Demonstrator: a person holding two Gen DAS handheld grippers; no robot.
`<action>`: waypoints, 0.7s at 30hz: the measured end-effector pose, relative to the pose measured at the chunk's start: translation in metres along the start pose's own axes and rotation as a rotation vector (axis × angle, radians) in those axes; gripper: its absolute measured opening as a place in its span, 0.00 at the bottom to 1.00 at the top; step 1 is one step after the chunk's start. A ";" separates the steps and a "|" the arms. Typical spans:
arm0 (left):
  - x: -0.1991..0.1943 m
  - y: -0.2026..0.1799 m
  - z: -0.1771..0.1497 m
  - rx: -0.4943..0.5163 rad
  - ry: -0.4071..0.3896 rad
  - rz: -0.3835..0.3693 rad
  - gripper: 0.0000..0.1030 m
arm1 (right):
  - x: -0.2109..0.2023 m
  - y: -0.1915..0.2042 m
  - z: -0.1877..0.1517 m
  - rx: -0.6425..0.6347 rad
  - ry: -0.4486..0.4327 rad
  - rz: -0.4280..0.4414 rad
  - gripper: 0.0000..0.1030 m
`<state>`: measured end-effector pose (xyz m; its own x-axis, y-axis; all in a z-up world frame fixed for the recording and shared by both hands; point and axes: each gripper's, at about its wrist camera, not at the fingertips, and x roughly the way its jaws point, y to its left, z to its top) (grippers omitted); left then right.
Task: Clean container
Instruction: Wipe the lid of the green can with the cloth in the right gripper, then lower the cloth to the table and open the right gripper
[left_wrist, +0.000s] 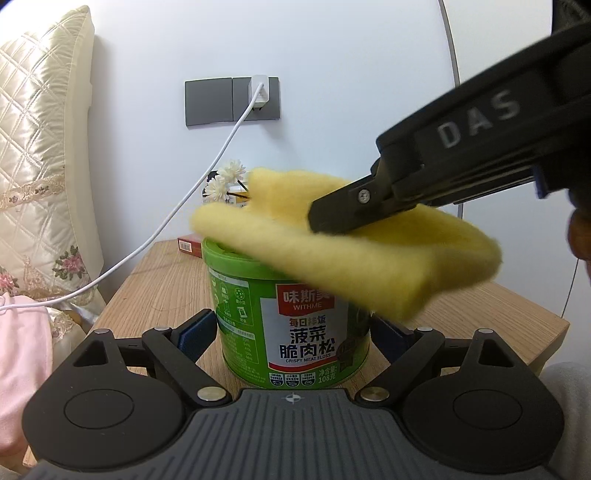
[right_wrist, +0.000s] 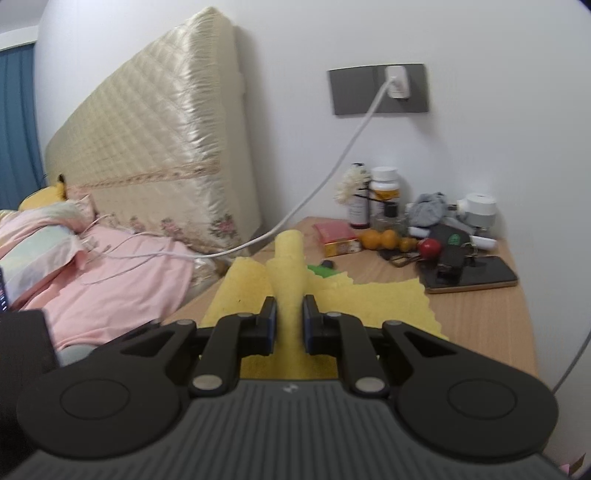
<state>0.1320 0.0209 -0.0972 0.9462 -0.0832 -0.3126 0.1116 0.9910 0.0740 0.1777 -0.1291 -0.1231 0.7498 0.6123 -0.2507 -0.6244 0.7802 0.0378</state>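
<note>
A bedside scene: a light wooden nightstand is set against a white wall beside a quilted cream headboard, with a grey socket plate above it and a white charger cable trailed down toward pink bedding. At the near edge of the nightstand a green container labelled "Crispy Meat Floss" is stood upright and is gripped low on its sides by the left gripper, whose blue-padded fingers are pressed against the can's wall on either side. A folded yellow cloth is laid across the container's top and is overhung to the right; it is pinched by the right gripper, seen in the left wrist view as a black arm marked "DAS" slanted down from the upper right. In the right wrist view the jaws are nearly closed, with a rolled fold of the cloth clamped upright between them and the rest spread below. Toward the back of the nightstand a red box, small oranges, a white-capped pill bottle, a red ball and a phone are crowded together, well apart from the container
</note>
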 end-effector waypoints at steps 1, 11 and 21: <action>0.000 0.000 0.000 0.000 0.000 0.000 0.89 | 0.003 -0.004 0.000 0.007 -0.004 -0.009 0.15; -0.001 0.002 -0.001 0.000 -0.003 0.000 0.89 | 0.022 0.012 0.003 0.010 -0.022 0.029 0.15; -0.008 -0.002 -0.002 -0.002 -0.001 -0.001 0.89 | -0.013 0.008 -0.002 0.024 -0.027 0.030 0.15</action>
<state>0.1232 0.0195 -0.0971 0.9465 -0.0845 -0.3116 0.1120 0.9911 0.0715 0.1625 -0.1306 -0.1212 0.7367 0.6384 -0.2230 -0.6415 0.7641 0.0684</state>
